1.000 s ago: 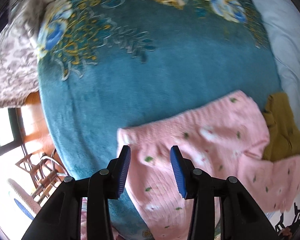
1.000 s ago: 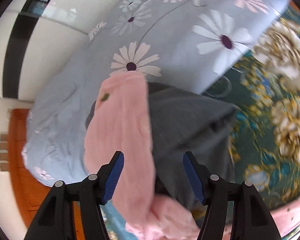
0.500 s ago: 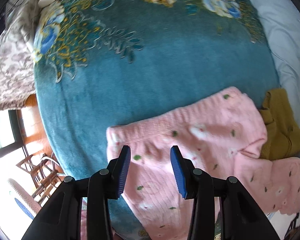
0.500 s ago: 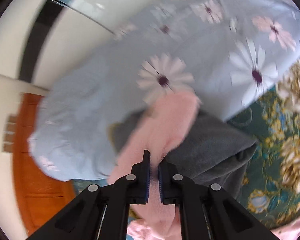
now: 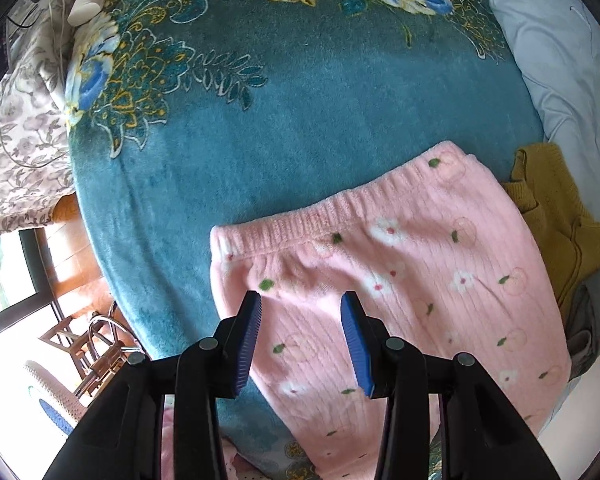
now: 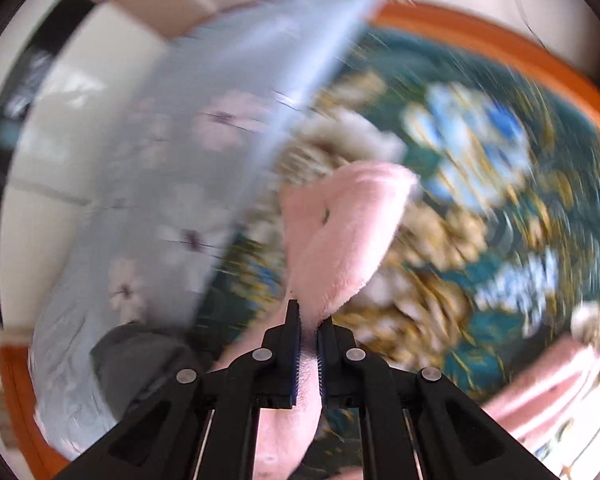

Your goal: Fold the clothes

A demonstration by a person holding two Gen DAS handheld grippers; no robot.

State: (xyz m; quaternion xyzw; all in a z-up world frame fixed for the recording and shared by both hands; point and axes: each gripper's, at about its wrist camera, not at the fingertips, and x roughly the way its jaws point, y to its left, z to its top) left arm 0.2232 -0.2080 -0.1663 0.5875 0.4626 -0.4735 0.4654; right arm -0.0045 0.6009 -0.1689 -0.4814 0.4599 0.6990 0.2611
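— Covering nearly the whole bed, what is that lying under everything?

— A teal blanket (image 5: 320, 120) with gold and blue flowers is spreading across it, and a pale blue quilt (image 5: 560, 60) with daisies is bunching along the bed's right edge.

— And the clothes?

— The pink pants (image 5: 400, 280) are lying flat on the blanket toward the near right corner of the bed, waistband facing the middle. A mustard sweater (image 5: 556, 216) is crumpling just beside them at the right edge, touching the quilt, with a grey garment (image 5: 592, 312) peeking out below it.

— What are the left tongs (image 5: 300, 340) doing?

— They are hovering over the waistband corner with their jaws standing wide apart, gripping nothing.

— The right tongs (image 6: 309, 344)?

— Their jaws are pressing together on a leg of the pink pants, which is lifting up in front of that camera. That view is blurring heavily, so finer detail is escaping me.
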